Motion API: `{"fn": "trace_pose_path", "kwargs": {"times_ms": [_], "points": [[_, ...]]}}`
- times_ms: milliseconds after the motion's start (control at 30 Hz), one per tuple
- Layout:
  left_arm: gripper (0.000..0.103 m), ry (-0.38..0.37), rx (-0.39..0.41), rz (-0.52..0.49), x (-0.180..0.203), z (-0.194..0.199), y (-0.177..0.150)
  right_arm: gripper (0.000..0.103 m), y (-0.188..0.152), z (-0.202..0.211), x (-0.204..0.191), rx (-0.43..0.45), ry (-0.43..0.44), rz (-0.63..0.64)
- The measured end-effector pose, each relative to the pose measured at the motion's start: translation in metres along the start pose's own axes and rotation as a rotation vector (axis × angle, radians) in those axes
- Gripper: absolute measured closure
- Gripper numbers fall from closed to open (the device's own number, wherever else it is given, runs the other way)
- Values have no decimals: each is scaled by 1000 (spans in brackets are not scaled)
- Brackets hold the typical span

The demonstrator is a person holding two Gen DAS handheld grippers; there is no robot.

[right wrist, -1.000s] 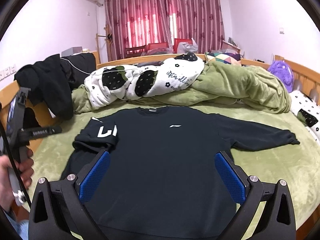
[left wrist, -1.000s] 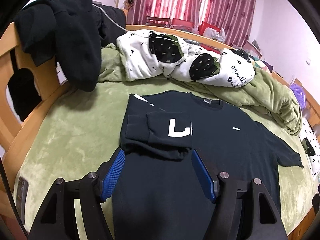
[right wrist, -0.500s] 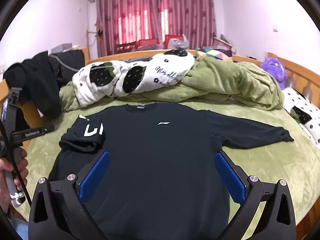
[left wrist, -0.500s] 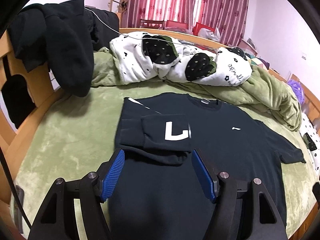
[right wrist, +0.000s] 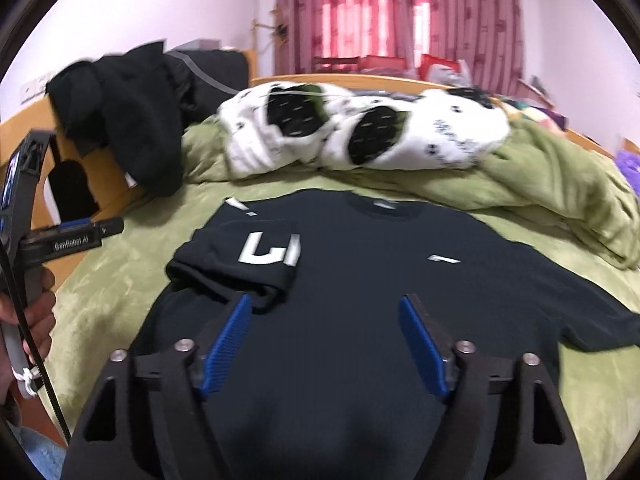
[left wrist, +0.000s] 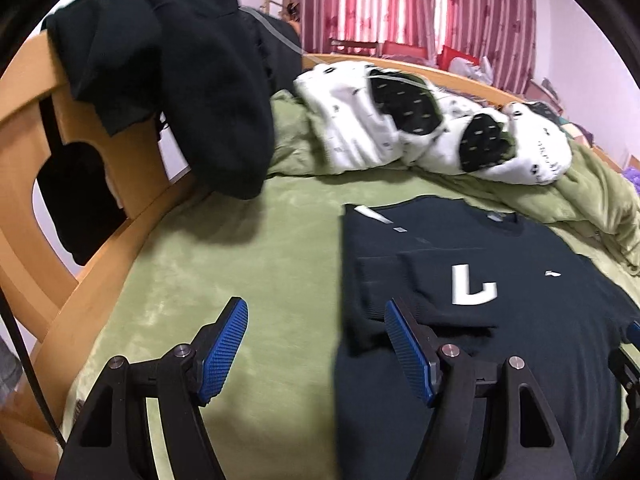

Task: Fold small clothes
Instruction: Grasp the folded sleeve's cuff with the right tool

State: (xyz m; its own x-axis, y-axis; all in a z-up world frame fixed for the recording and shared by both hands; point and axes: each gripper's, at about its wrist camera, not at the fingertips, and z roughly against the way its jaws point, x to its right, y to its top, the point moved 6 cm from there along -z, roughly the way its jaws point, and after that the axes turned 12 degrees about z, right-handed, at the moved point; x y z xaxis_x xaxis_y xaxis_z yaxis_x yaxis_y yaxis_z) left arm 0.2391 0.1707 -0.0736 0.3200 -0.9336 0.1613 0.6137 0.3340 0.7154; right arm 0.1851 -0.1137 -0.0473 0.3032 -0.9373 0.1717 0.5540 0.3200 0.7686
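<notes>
My tools wear blue ribbed pads (right wrist: pixel 224 350) on black frames. The sweatshirt (right wrist: pixel 360 300) before me is near-black, with white block lettering (right wrist: pixel 269 250) on the folded sleeve at ten o'clock and a small white logo (right wrist: pixel 443 258). The bed cover (left wrist: pixel 248 280) is moss green. At twelve o'clock lies a white quilt (right wrist: pixel 360 132) with black spotted patches, with dark pink curtains (right wrist: pixel 400 12) behind it.

- Lying bunched along the far side of the bed (left wrist: pixel 224 264): a green blanket (right wrist: pixel 560 184) under a white quilt with black spots (right wrist: pixel 360 136).
- Hanging over the wooden bed frame (left wrist: pixel 24 184): dark clothes (left wrist: pixel 192 92).
- Glowing behind: red curtains (right wrist: pixel 400 12).
</notes>
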Motion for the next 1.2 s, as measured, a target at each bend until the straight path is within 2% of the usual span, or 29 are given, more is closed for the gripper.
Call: {"fn": "trace_pose_path", "kwargs": {"times_ms": [167,267,433,533,567,600,667,800,933,1200], "points": [[34,44,-9,-20,-39,-33,5,42,17,-66,-59,-22,88,49],[34,78,-25,-42,-59,-57,0,42,24,-105,-92,-16,121,98],[34,84,-44,-38,-81,-80,-17,42,19,-173,-126,-101,84,147],[34,67,-69,-9,-88,-90,-28,42,15,-194,-132,-129,63,158],[34,60,-82,-2,-89,-94,-31,48,14,-200,-132,-138,49,161],[34,57,-93,-1,-89,-97,-34,67,14,-206,-133,-142,36,164],[34,62,-101,-15,-86,-101,-38,92,13,-211,-133,-156,52,166],[34,59,-87,-69,-66,-92,-38,96,22,-188,-102,-81,24,97],[34,35,-85,-63,-42,-75,-26,97,28,-145,-41,-17,-37,4],[34,0,-66,-44,20,-50,-12,97,5,-96,79,-19,-100,-146]]}}
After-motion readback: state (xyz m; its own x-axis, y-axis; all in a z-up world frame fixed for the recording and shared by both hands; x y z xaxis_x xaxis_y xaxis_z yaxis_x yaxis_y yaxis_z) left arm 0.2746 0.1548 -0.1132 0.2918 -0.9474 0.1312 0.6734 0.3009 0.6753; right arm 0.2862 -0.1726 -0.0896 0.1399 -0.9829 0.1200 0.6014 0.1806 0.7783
